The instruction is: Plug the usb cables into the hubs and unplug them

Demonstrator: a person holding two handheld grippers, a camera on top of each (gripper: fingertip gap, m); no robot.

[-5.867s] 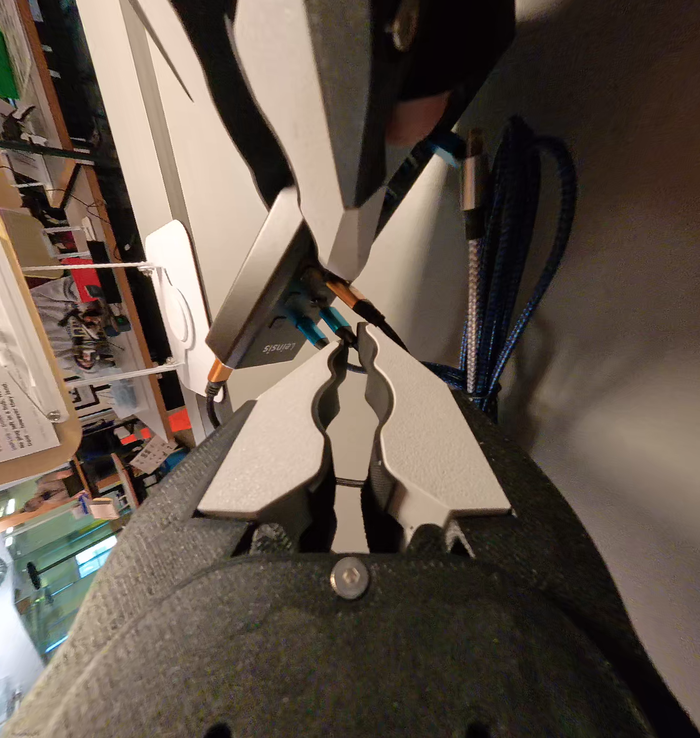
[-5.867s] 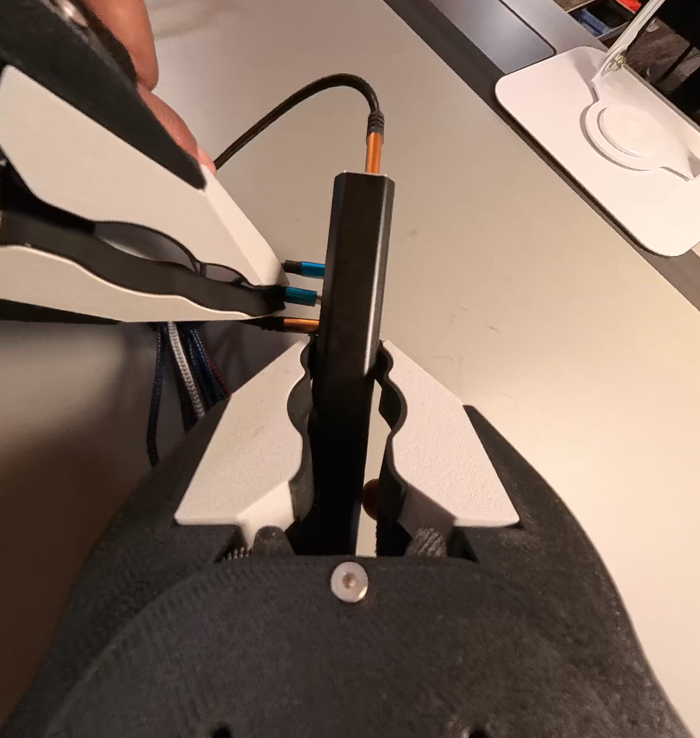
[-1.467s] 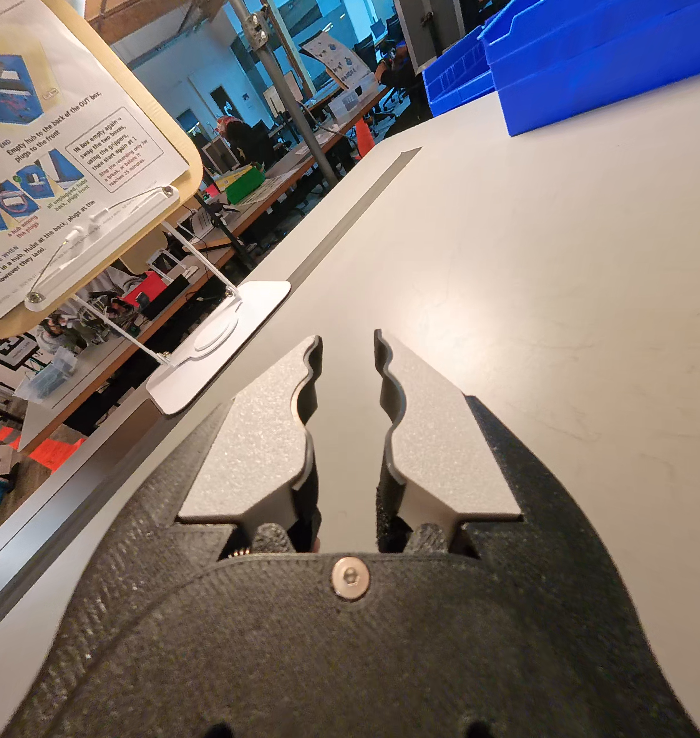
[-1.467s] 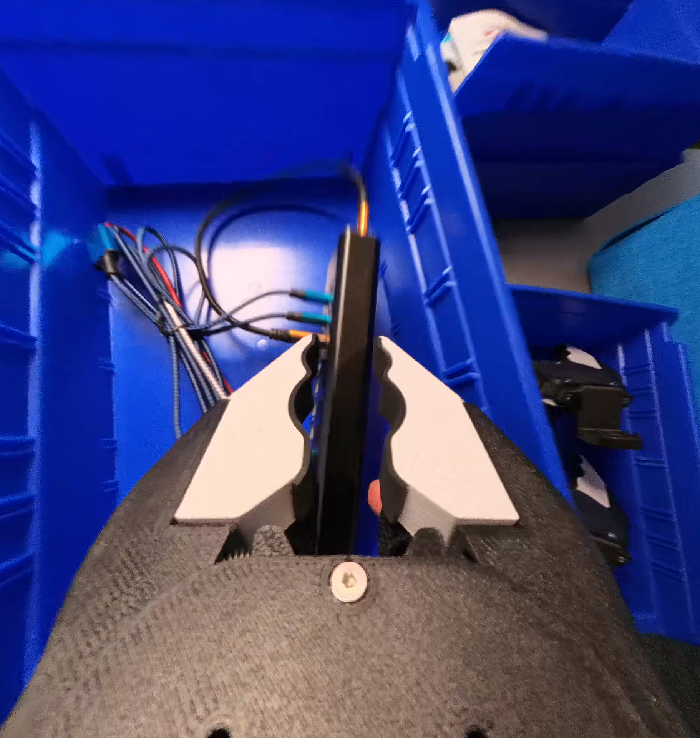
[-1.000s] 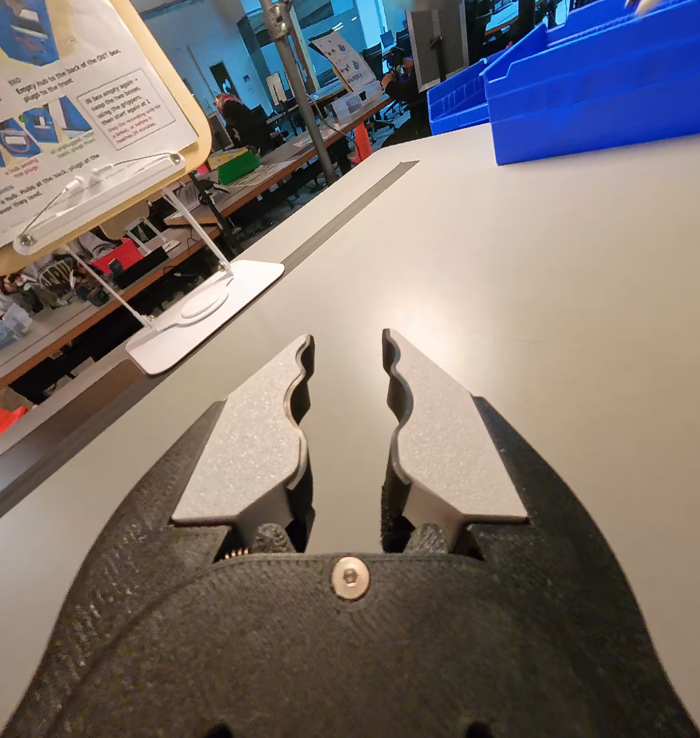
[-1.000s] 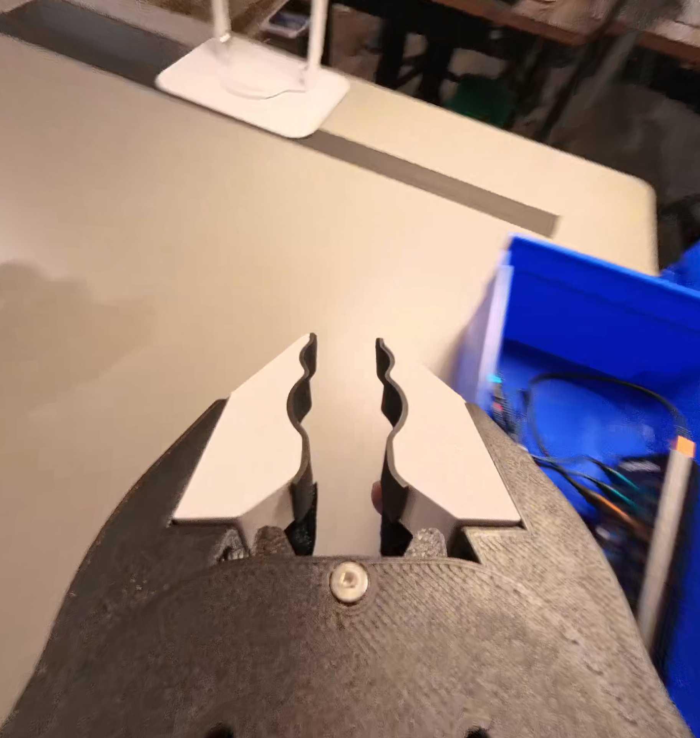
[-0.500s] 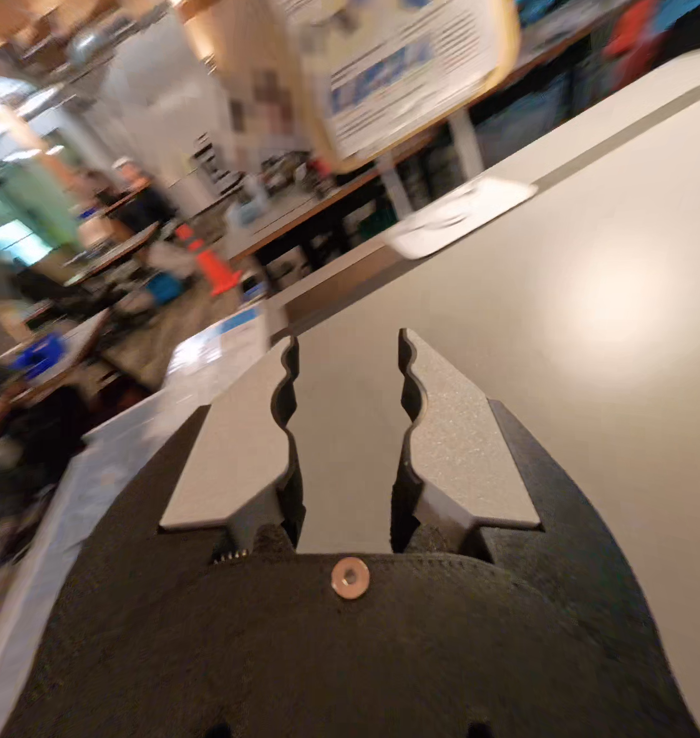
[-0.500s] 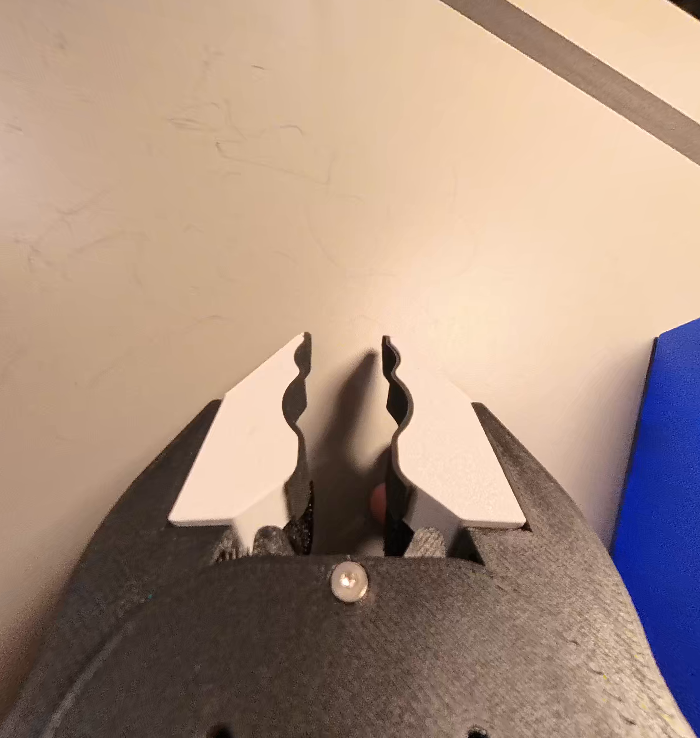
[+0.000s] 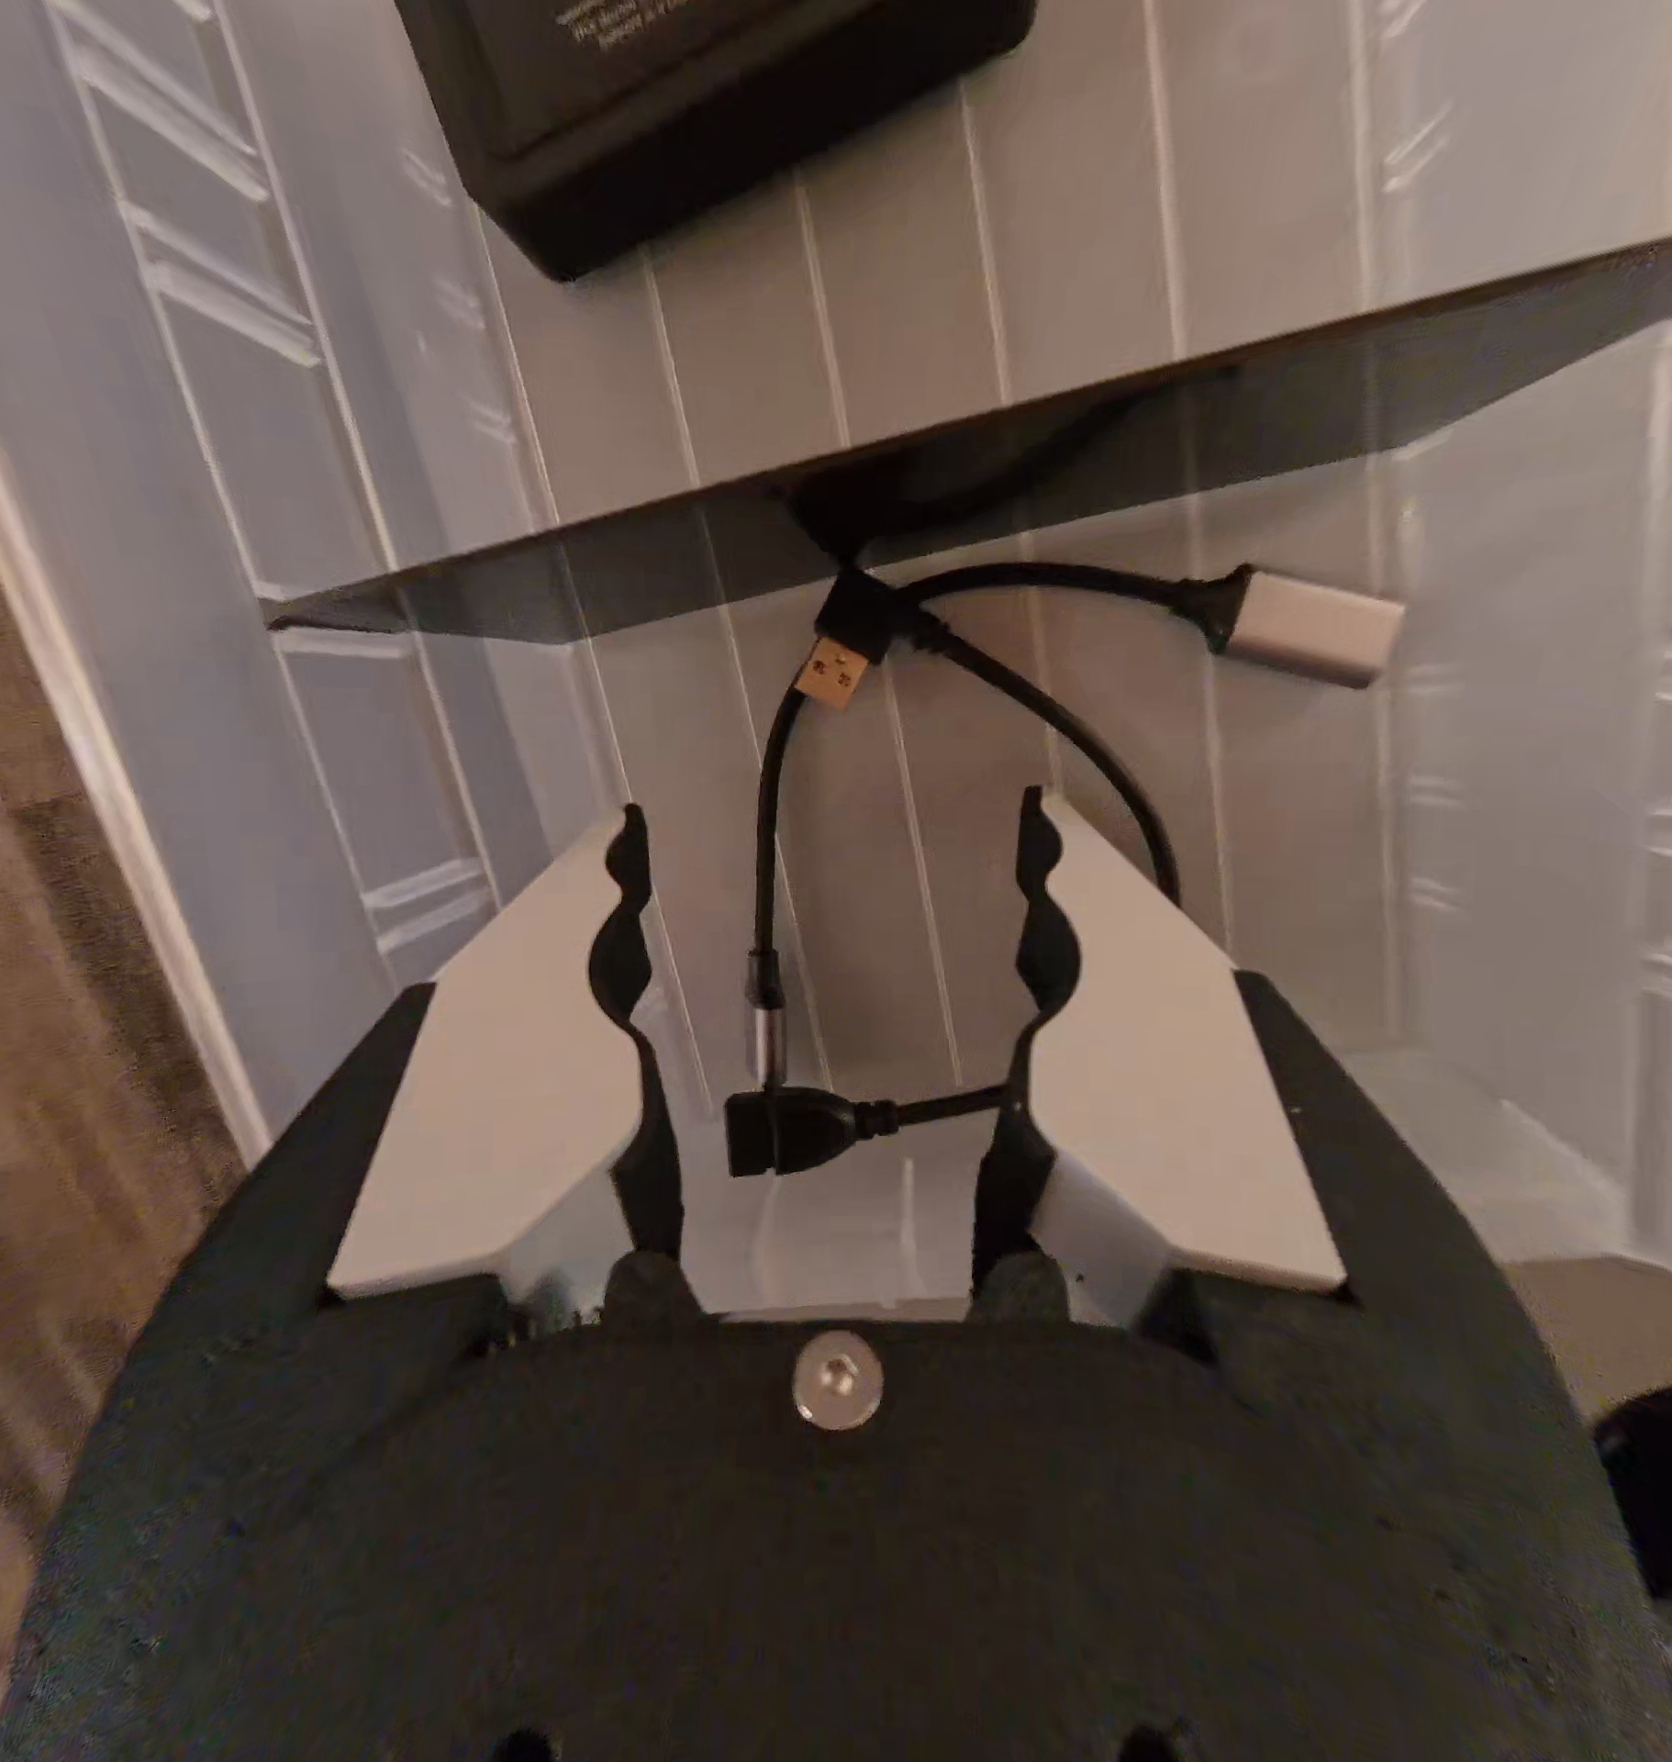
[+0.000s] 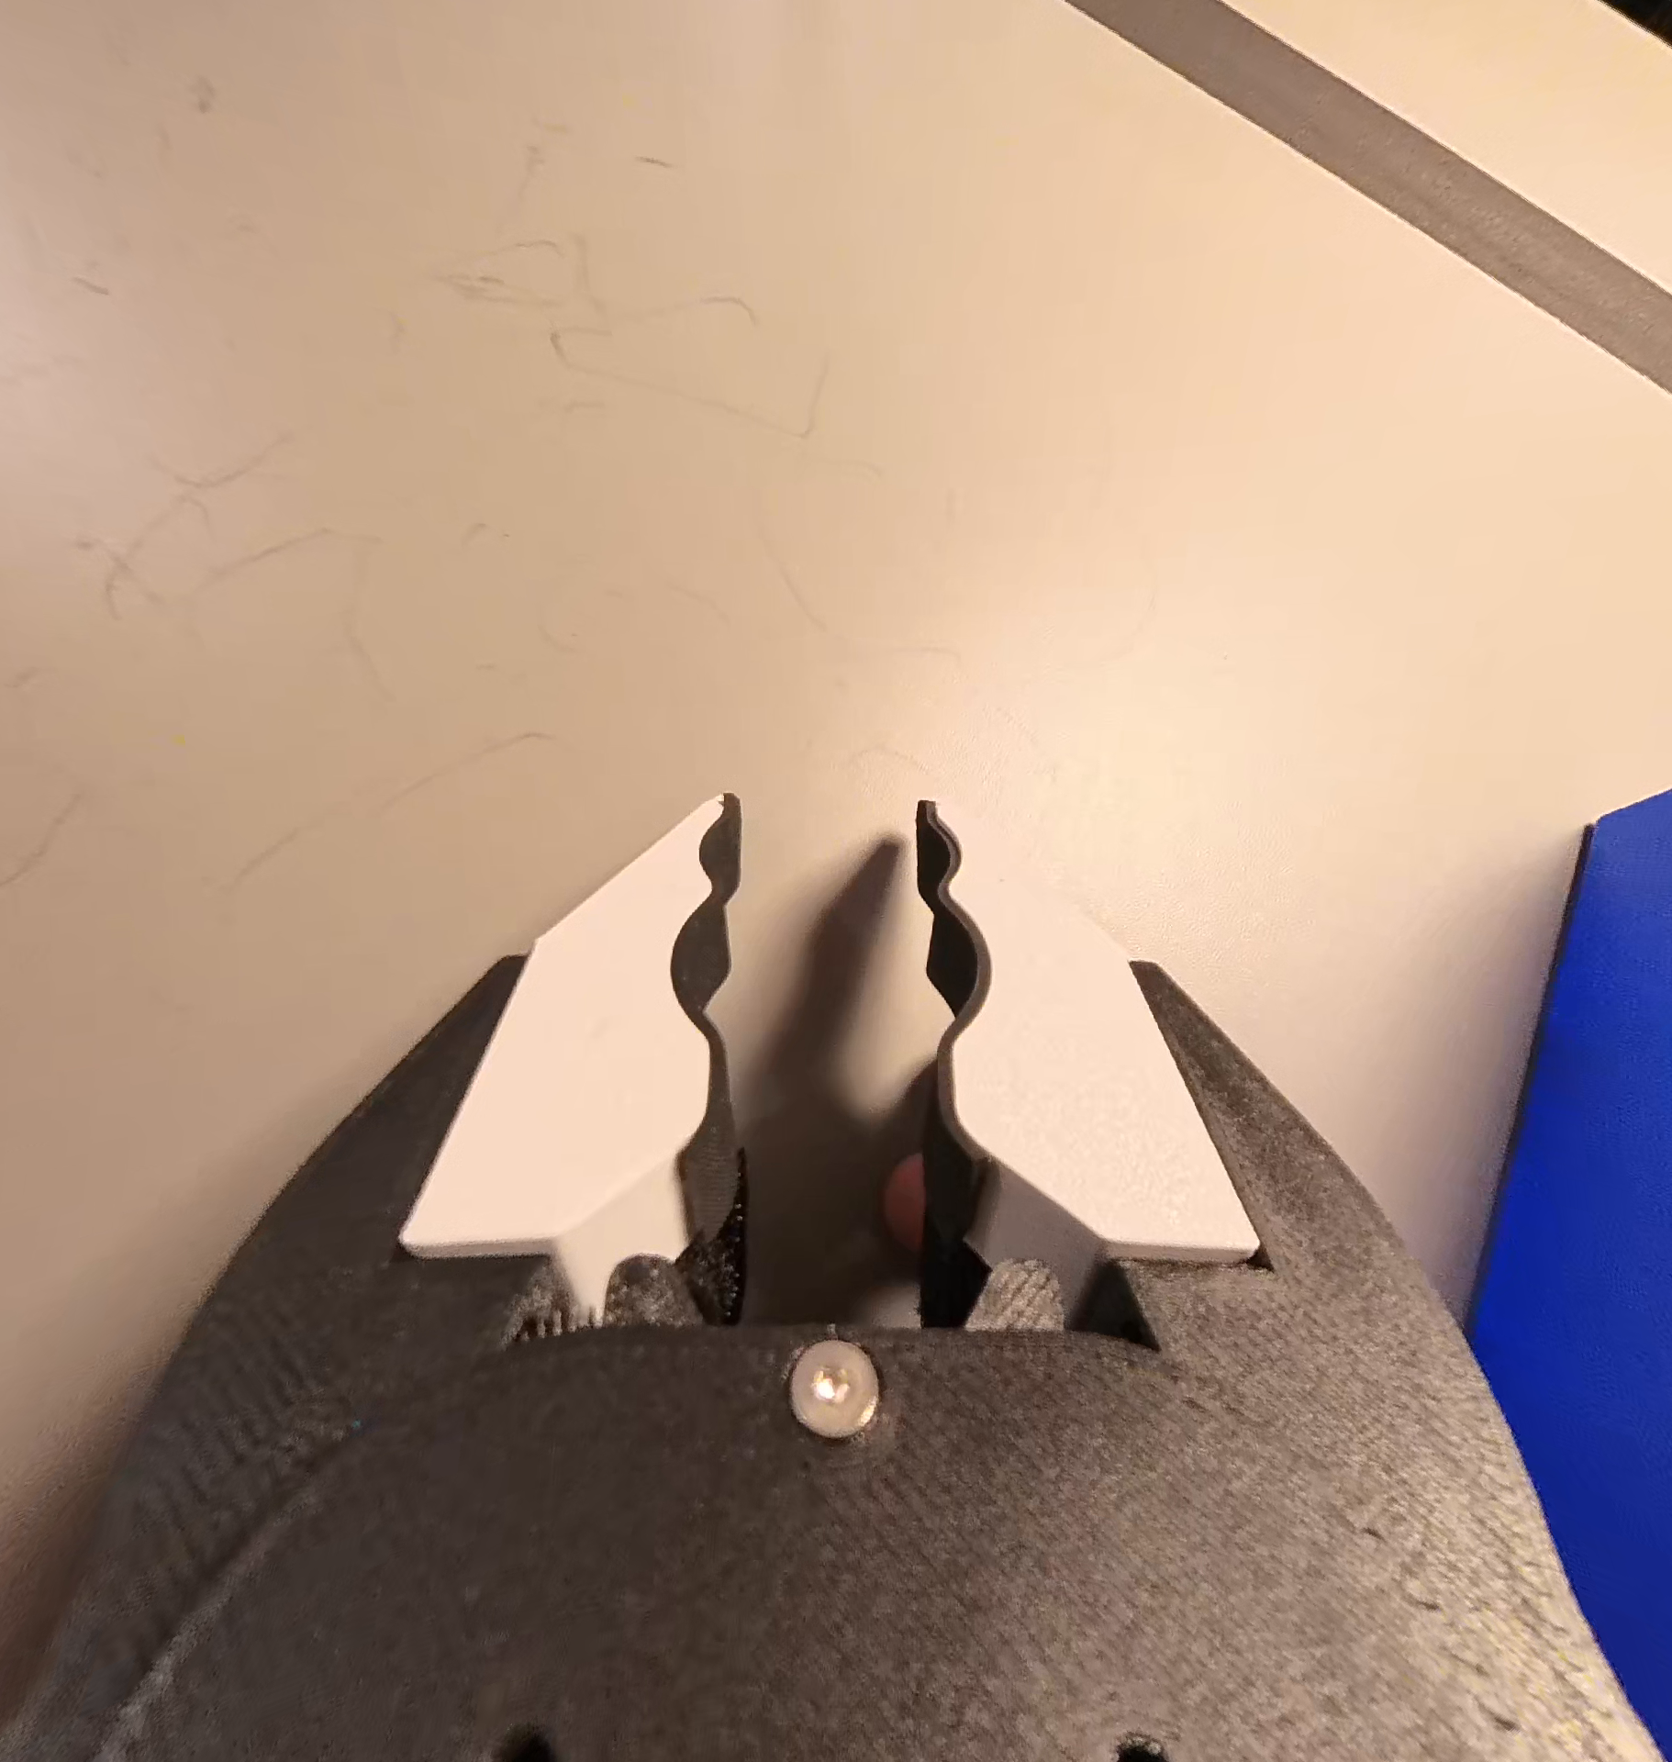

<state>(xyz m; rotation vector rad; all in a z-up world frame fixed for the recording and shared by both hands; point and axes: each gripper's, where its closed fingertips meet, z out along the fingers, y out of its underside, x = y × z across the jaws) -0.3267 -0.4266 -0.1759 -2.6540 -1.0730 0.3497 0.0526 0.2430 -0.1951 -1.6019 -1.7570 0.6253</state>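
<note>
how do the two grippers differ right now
The left gripper is spread wide above a clear bin of black cables; the right gripper has a narrower gap. It points at the bare table beside a blue bin. Both are open and hold nothing.

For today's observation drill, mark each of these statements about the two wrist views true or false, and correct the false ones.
1. The left gripper is open and holds nothing. True.
2. The right gripper grips a hub. False: it is open and empty over the beige table.
3. Black cables lie in a clear bin ahead of the left gripper. True.
4. The gold USB plug sits in a port. False: it lies bare and unplugged.
5. A blue bin shows at the right gripper's right. True.
</note>
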